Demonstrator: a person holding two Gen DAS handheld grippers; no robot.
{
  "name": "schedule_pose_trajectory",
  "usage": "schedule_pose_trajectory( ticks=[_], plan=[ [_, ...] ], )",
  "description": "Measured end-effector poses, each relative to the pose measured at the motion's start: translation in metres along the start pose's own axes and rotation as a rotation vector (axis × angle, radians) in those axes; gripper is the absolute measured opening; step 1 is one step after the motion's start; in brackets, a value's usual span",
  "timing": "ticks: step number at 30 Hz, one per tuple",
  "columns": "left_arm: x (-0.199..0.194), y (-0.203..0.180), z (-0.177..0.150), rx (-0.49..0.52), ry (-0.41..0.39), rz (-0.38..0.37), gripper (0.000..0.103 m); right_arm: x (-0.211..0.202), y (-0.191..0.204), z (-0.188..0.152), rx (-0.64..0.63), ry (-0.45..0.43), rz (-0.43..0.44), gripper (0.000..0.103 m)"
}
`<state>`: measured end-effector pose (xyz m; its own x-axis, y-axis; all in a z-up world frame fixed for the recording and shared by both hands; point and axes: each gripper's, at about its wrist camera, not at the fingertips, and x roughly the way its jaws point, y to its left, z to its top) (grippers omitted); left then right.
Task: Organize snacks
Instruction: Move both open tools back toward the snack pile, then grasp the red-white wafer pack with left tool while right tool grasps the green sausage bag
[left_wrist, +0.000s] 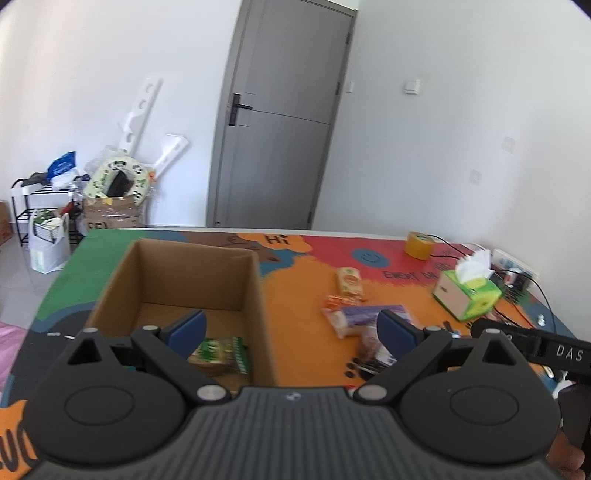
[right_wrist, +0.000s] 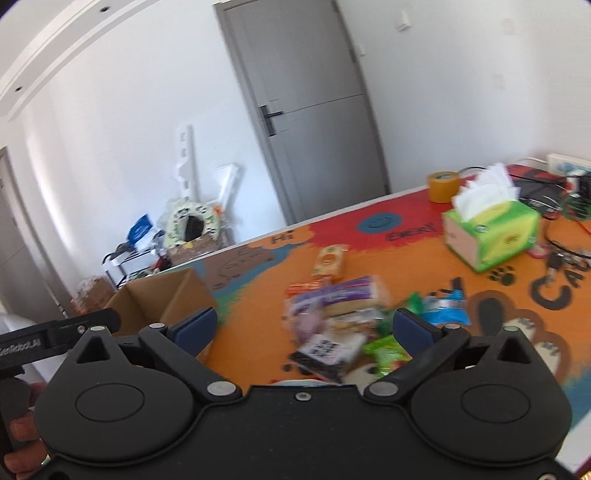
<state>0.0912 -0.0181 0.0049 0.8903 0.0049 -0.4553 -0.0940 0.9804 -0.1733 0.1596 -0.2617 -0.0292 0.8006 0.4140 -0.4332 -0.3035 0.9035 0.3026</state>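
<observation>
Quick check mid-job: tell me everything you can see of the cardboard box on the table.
The cardboard box is plain brown corrugated card, open at the top, no flaps or lid showing. It stands upright on the colourful table mat, near its green left edge, left of the loose snack pile. Inside, one green-printed snack packet lies on the floor by the near right corner; the rest of the visible floor is bare. No finger visibly touches it.

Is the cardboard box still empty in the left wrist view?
No: a green snack packet already lies on the floor of the cardboard box, near its front right corner.
</observation>
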Motion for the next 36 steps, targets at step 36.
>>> schedule_pose_trajectory(
  ticks=[36],
  plan=[
    [0.116,-0.08,-0.077,0.066,0.216,-0.076,0.09,0.039,-0.089,-0.042,0.118,0.128,-0.112,0.075]
  ],
)
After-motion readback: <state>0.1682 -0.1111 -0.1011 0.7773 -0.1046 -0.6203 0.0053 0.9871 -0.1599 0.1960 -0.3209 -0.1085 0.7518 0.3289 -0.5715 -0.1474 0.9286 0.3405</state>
